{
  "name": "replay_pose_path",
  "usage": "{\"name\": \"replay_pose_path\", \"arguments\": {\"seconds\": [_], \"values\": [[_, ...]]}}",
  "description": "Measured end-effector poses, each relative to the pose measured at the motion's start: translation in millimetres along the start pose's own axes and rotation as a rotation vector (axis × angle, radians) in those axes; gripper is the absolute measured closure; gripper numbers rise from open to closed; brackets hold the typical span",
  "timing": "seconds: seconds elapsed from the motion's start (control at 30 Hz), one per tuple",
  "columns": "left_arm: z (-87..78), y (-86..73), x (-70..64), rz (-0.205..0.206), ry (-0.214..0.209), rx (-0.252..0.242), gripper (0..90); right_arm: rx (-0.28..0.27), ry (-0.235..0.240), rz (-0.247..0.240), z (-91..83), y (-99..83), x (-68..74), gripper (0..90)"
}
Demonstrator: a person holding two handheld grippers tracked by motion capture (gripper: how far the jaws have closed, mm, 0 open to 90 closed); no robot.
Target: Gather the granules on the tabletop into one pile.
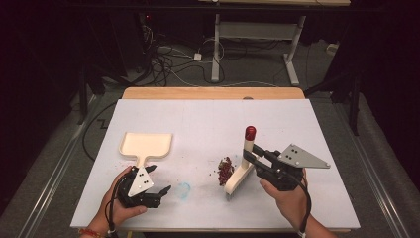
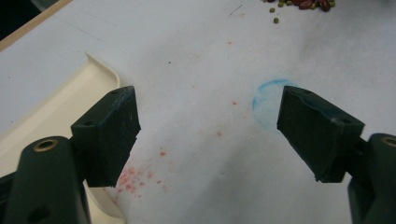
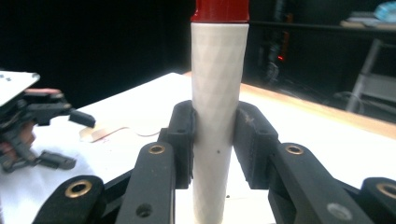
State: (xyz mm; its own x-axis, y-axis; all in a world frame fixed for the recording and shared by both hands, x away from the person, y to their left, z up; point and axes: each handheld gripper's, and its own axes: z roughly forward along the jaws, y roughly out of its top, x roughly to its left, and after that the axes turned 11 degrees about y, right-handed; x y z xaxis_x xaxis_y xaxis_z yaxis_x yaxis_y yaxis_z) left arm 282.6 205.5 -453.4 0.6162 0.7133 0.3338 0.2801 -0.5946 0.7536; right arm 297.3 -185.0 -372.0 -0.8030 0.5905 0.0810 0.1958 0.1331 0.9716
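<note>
White table point(image 1: 208, 119); right claw point(image 3: 214, 135) around brush point(image 3: 215, 112).

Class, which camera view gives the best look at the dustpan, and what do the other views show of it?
The high view: the whole cream dustpan lies flat on the table, handle toward the open left gripper. The left gripper view shows only a corner of its rim; the right gripper view shows a distant sliver.

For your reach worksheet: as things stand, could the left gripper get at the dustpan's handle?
Probably yes. The left gripper is open right beside the dustpan handle, with bare table between.
</note>
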Motion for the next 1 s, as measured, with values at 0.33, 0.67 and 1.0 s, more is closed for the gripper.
{"name": "replay_pose_path", "arguments": {"seconds": [0.33,0.67,1.0], "values": [[-0.3,-0.8,0.6,0.003,-0.002,-0.002,20.2,0.005,-0.117,-0.032,37.1,-7.7,21.4,70.3],[-0.1,-1.4,0.7,0.002,-0.005,0.0,20.2,-0.014,-0.186,-0.016,49.4,-3.6,1.1,70.3],[-1.0,-1.9,0.8,0.002,0.002,0.0,20.2,-0.016,-0.098,-0.008,10.2,10.6,-9.0,70.1]]}}
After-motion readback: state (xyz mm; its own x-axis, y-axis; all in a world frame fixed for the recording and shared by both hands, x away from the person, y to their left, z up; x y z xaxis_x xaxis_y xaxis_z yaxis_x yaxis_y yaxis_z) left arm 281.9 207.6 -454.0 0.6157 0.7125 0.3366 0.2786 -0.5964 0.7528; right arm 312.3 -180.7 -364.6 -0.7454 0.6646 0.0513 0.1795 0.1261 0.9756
